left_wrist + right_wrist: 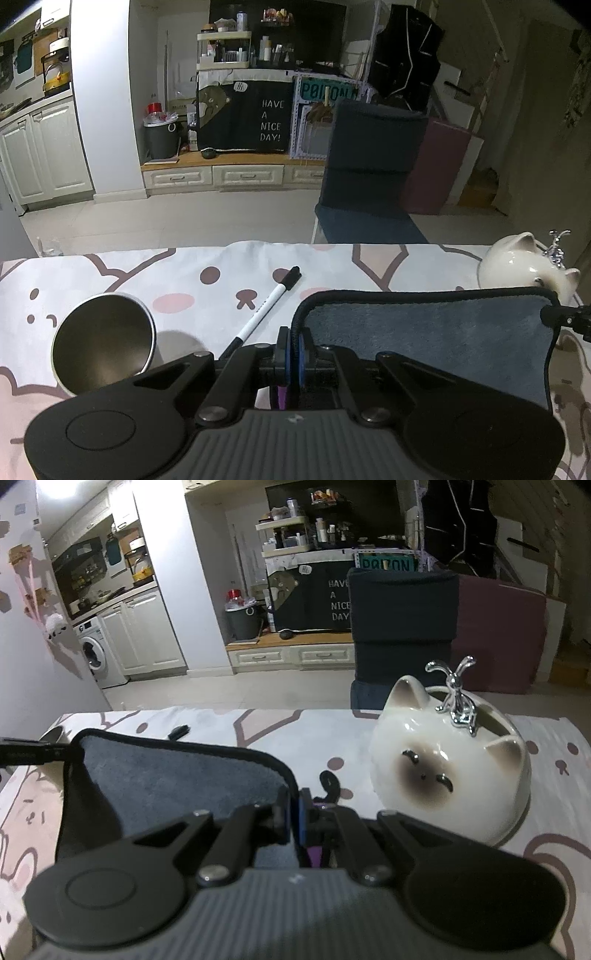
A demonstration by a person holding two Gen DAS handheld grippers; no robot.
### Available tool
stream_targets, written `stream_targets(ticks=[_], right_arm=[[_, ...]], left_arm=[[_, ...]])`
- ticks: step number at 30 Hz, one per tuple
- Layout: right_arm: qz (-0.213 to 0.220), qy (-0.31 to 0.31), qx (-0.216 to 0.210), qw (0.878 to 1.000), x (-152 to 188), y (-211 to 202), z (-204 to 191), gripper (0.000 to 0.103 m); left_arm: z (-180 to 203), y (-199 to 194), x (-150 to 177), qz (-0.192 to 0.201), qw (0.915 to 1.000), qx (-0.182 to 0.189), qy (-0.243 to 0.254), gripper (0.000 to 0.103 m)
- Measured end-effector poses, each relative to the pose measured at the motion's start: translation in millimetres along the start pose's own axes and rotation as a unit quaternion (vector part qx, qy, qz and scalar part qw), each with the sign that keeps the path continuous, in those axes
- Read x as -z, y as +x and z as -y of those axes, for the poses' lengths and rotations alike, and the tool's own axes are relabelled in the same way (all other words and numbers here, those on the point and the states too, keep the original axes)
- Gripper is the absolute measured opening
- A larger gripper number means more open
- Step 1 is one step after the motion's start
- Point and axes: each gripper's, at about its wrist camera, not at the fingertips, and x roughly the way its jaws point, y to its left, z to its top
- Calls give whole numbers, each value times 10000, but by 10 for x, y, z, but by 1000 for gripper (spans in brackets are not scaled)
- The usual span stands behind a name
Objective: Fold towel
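A grey towel (pixel 424 332) with a dark hem is held up above the table, stretched between both grippers. My left gripper (pixel 294 350) is shut on the towel's left corner. My right gripper (pixel 294 812) is shut on the towel's right corner; the towel (pixel 177 771) spreads to the left of it. The right gripper's tip shows at the right edge of the left wrist view (pixel 569 319). The left gripper's tip shows at the left edge of the right wrist view (pixel 29 755).
The table carries a pink-and-white cartoon cloth (pixel 184 280). A metal cup (pixel 103 343) stands left, a black-capped marker (pixel 269 306) lies beside it. A white ceramic cat bowl (pixel 450 768) with a silver ornament stands right. A dark chair (pixel 369 166) stands beyond the table's far edge.
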Motion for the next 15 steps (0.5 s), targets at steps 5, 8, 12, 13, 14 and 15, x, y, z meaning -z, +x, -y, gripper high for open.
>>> stream_targets(ticks=[5, 8, 12, 13, 14, 15], right_arm=[[-90, -34, 102, 9999, -44, 79, -15, 5], [-164, -51, 144, 9997, -77, 131, -39, 5], [-242, -141, 254, 9993, -114, 231, -102, 5], [-268, -142, 274, 9992, -118, 258, -110, 5], [-298, -131, 293, 9990, -122, 283, -117, 5], [-330, -109, 302, 9989, -121, 304, -115, 5]], left_arm=[[6, 148, -43, -117, 9999, -51, 24, 5], [8, 233, -49, -185, 9997, -130, 25, 5], [-6, 327, -72, -257, 9995, -192, -67, 5], [-10, 354, -79, -298, 9993, -204, -82, 5], [-11, 378, -85, -334, 9992, -216, -80, 5], [-6, 399, -88, -372, 9990, -234, -66, 5]])
